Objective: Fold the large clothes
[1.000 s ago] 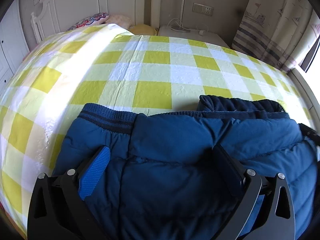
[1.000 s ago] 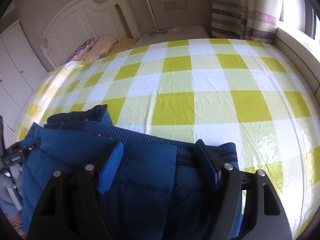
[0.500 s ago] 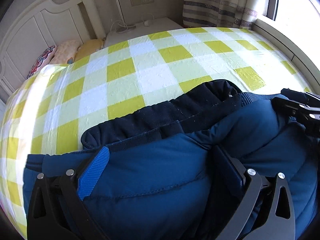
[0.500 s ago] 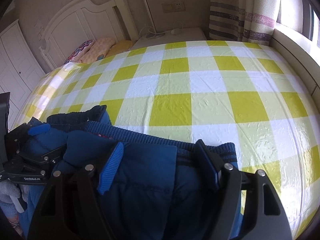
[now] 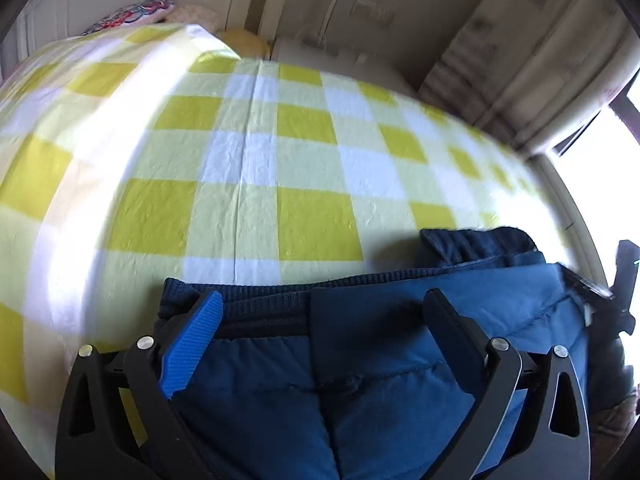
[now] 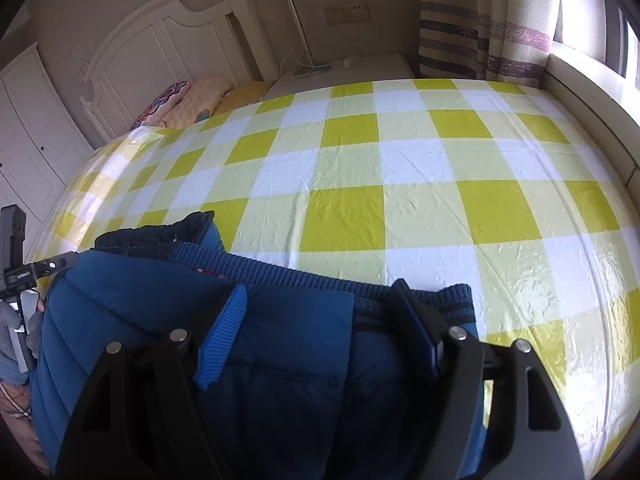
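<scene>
A blue puffer jacket with a dark ribbed hem lies folded on the yellow-and-white checked bed. My left gripper hangs over the jacket near its ribbed hem, jaws wide apart, holding nothing. In the right wrist view the jacket fills the lower left, its dark collar bunched at the far left. My right gripper is above the hem's right end, jaws wide apart and empty. The other gripper shows at the left edge of the right wrist view.
Pillows lie at the white headboard. A nightstand with a cable stands beside the bed. Striped curtains and a window ledge run along the right. The checked bed sheet stretches beyond the jacket.
My left gripper has swung back to the left, from over the jacket's bunched collar side to its ribbed hem. The view is motion-blurred. My right gripper has barely moved.
</scene>
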`<state>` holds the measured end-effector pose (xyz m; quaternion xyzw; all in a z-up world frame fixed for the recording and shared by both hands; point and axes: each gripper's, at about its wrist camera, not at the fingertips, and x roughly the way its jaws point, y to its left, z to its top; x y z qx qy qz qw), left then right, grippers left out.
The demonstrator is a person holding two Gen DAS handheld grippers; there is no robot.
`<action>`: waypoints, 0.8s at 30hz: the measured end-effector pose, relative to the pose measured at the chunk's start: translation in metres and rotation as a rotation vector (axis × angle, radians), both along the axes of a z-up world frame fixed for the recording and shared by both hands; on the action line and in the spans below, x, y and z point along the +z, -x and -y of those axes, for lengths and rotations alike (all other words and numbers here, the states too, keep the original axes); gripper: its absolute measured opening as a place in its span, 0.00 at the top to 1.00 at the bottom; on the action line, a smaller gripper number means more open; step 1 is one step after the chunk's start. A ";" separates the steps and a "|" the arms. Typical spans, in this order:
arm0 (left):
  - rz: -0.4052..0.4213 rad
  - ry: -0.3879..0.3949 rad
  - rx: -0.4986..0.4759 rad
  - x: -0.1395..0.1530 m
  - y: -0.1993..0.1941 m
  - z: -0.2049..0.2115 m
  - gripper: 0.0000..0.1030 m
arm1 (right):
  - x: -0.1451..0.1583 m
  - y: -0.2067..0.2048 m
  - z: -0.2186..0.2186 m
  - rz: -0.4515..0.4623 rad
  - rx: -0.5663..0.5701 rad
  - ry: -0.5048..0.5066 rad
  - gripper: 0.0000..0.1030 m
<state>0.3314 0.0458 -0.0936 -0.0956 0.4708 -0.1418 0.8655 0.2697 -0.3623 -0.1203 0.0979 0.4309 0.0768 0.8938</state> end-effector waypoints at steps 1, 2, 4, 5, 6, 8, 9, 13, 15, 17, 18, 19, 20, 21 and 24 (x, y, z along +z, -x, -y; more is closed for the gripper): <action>0.011 -0.019 0.006 0.000 0.002 0.002 0.05 | 0.000 0.000 0.001 -0.001 0.001 -0.004 0.29; 0.018 -0.039 0.010 -0.001 0.004 0.005 0.05 | -0.001 -0.001 0.001 -0.003 0.005 -0.011 0.29; 0.025 -0.037 0.025 0.000 0.010 0.005 0.05 | -0.001 -0.003 0.003 -0.004 0.018 -0.029 0.29; 0.023 -0.012 0.031 -0.001 0.013 0.001 0.05 | -0.001 -0.004 0.003 -0.004 0.029 -0.037 0.29; 0.024 0.005 0.038 -0.001 0.015 -0.002 0.05 | -0.002 -0.005 0.004 -0.004 0.040 -0.042 0.29; 0.028 0.018 0.051 -0.002 0.020 -0.007 0.05 | -0.002 -0.009 0.004 -0.006 0.063 -0.053 0.28; 0.030 0.012 0.056 -0.002 0.022 -0.007 0.05 | -0.002 -0.009 0.004 -0.007 0.067 -0.054 0.28; 0.025 -0.006 0.054 -0.001 0.022 -0.007 0.05 | -0.002 -0.009 0.003 -0.001 0.066 -0.059 0.28; 0.026 -0.011 0.054 0.000 0.022 -0.006 0.05 | -0.001 -0.008 0.002 0.002 0.064 -0.052 0.28; 0.026 -0.011 0.054 -0.001 0.022 -0.007 0.05 | -0.001 -0.007 0.000 0.003 0.062 -0.045 0.28; 0.025 -0.016 0.053 -0.001 0.022 -0.006 0.05 | 0.000 -0.007 0.000 0.002 0.060 -0.041 0.28; 0.024 -0.024 0.053 -0.001 0.022 -0.005 0.05 | 0.000 -0.007 -0.002 0.001 0.058 -0.029 0.28; 0.022 -0.038 0.050 -0.001 0.021 -0.004 0.05 | 0.001 -0.006 -0.004 -0.002 0.056 -0.014 0.28; 0.021 -0.047 0.049 0.000 0.020 -0.002 0.05 | 0.004 -0.006 -0.008 -0.006 0.053 0.019 0.28; 0.041 -0.135 0.080 0.019 0.028 0.004 0.08 | 0.027 0.005 -0.029 0.033 0.017 0.195 0.27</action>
